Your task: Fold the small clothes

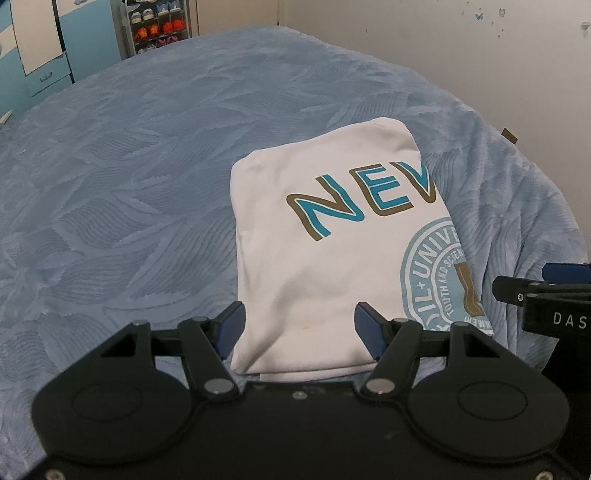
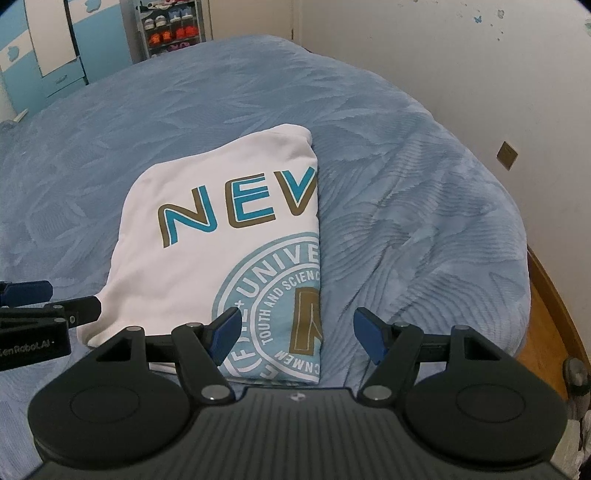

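The left claw (image 1: 299, 332) is standing wide and holding nothing, with the near edge of the folded white T-shirt (image 1: 325, 236) lying between its blue fingers, and the right claw (image 2: 297, 334) is also gaping wide over the shirt's right folded edge. The shirt is resting on the blue bedspread (image 1: 129, 184) of the bed. It is looking light, soft and limp, so I judge that pinching all layers at the near corners is holding it best.

A bed (image 2: 424, 206) w/ blue leaf-textured cover is seen against an off-white wall (image 2: 424, 55). Blue-white wardrobe (image 2: 55, 48) and shoe rack (image 2: 173, 26) are set at the rear.
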### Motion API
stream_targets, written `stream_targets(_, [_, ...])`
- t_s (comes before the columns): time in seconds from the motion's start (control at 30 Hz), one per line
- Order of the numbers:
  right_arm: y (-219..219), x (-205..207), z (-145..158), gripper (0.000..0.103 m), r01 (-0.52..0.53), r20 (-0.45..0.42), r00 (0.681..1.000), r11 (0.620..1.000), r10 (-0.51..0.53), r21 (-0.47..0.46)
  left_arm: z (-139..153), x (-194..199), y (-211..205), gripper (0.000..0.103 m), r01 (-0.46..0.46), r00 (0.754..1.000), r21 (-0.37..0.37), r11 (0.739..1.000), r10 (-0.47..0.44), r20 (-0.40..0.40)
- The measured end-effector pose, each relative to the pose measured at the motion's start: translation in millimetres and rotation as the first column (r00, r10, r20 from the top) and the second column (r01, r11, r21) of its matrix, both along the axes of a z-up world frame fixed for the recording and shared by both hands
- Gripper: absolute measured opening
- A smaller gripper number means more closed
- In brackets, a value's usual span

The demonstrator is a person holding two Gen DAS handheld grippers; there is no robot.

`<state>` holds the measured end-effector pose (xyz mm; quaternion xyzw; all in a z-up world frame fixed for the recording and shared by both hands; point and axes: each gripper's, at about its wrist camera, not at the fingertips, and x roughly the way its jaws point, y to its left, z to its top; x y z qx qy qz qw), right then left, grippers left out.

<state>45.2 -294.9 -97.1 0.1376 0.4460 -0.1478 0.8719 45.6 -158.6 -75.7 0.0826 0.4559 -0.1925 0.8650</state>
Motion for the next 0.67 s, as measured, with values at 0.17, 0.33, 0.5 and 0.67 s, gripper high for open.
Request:
stream_targets(0.17, [2.4, -0.7, 0.6, 0.082, -0.005, -0.006, 1.0, 1.0, 0.005, -0.006, -1.2, -0.1, 1.0, 0.067, -0.001, 1.0, -0.002, 1.0, 0.001, -0.008])
stream_targets(0.33, [3.8, -1.1, -0.1, 0.082, -0.007, -0.013, 1.0, 1.0, 0.007, -0.011, -1.9, 0.1, 4.2, 0.067, 0.002, 0.999, -0.018, 1.0, -0.002, -0.038])
stream_targets(0.5, [1.3, -2.9, 0.5, 0.082, -0.018, 0.01, 1.0, 0.999, 0.017, 0.04, -1.8, -1.3, 5.9, 0.067, -0.005, 0.999, -0.019, 1.0, 0.004, -0.036])
stream_targets(0.67, [1.0, -5.9, 1.9, 0.082, 0.004, 0.024, 1.0, 0.999, -0.005, 0.047, 1.0, -5.9, 10.0, 0.067, 0.006, 1.0, -0.035, 0.999, -0.006, -0.009])
